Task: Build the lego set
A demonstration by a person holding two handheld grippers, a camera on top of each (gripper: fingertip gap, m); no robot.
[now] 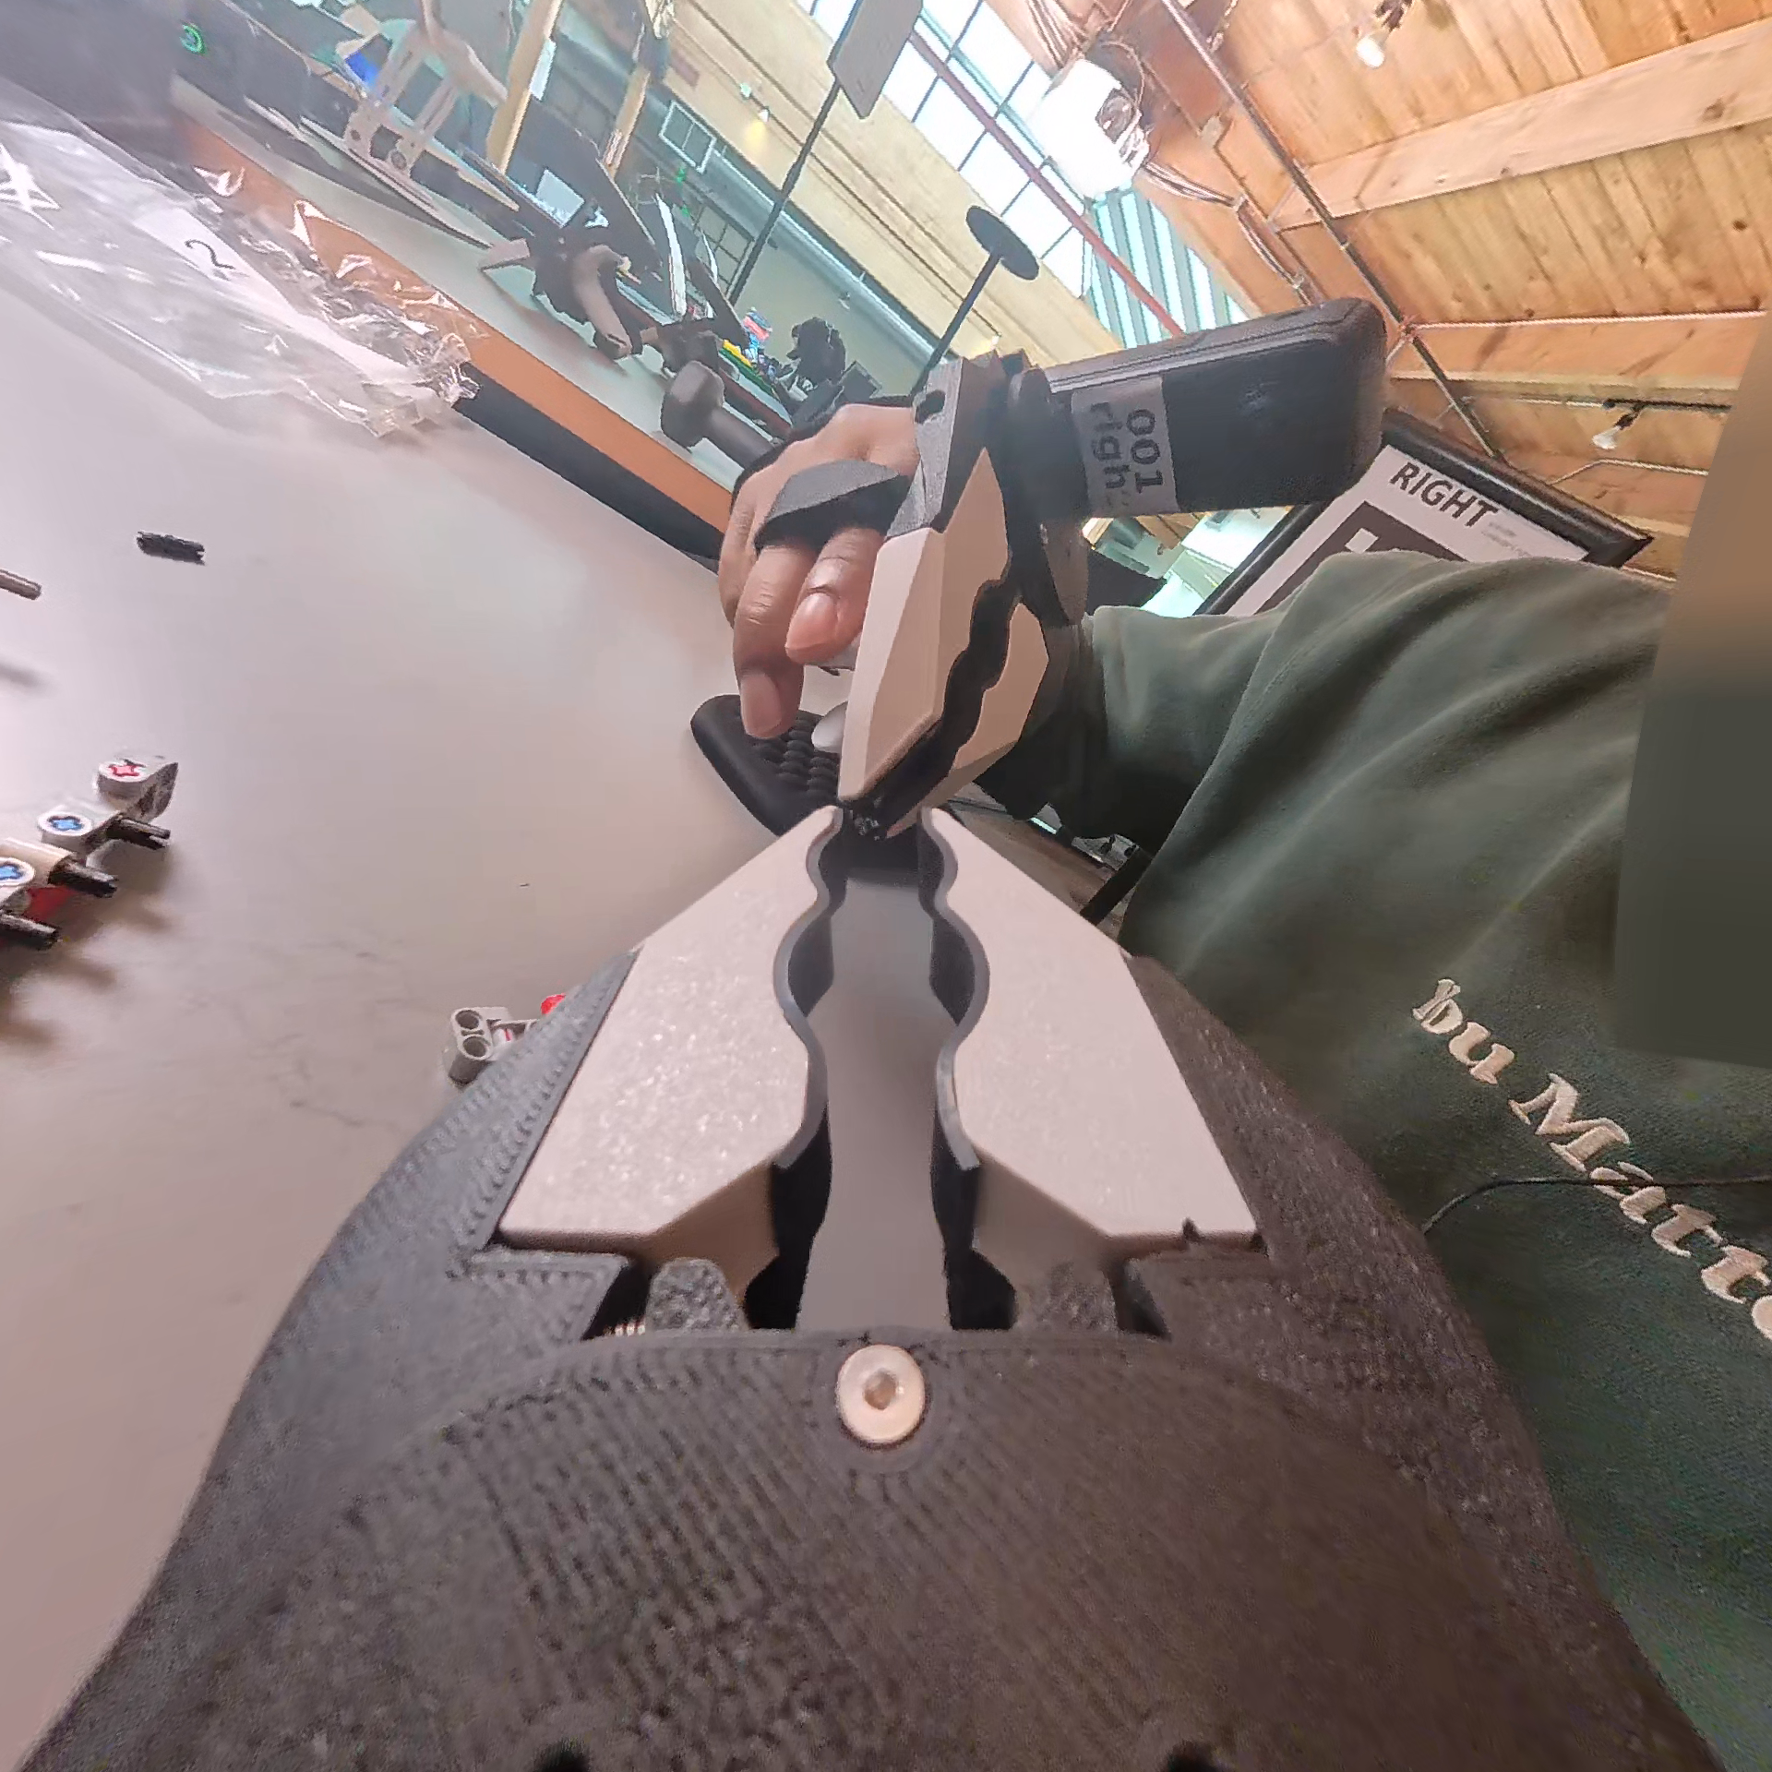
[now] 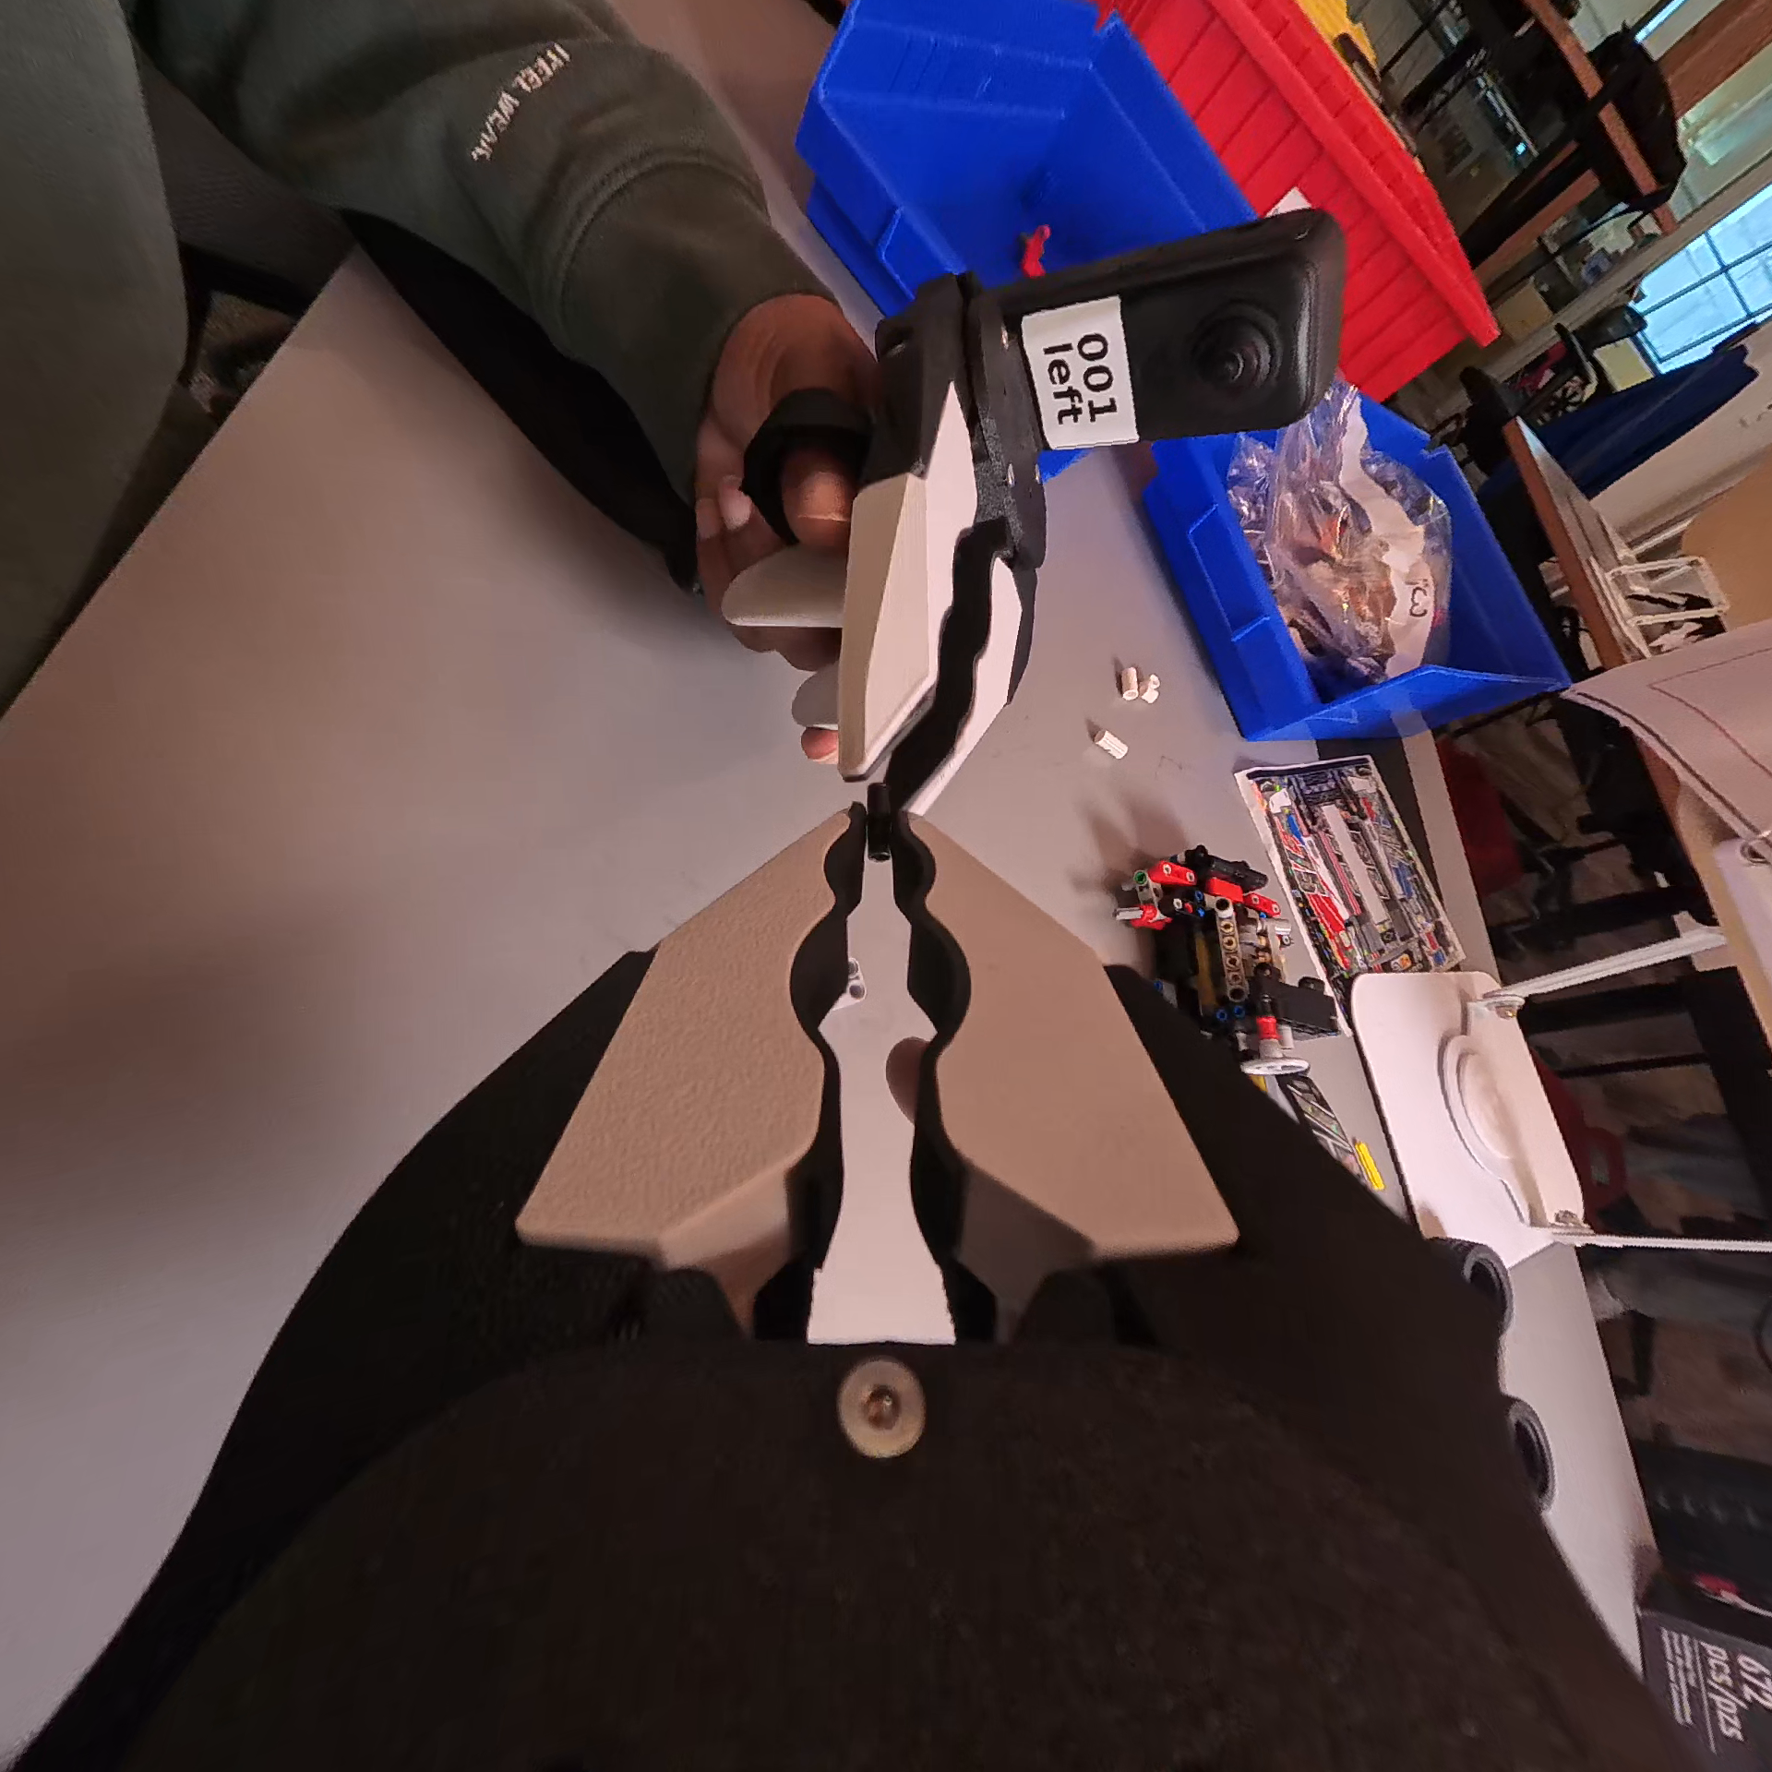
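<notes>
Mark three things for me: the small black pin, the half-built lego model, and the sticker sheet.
black pin [image 2: 878, 823], right wrist view, middle of its shaft at the fingertips.
half-built lego model [image 2: 1220, 944], right wrist view, centre of its frame.
sticker sheet [image 2: 1362, 868], right wrist view, middle of the sheet.

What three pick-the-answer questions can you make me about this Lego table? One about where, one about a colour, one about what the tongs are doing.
1. Where is the bag? A in a blue bin B in the red bin C on the floor
2. What colour is the pin? A white B black C green
3. The right tongs are: A wide open B lying down C shut on the pin
Answers: A, blue walls surround it; B, it shows black; C, both tips press it.
</notes>
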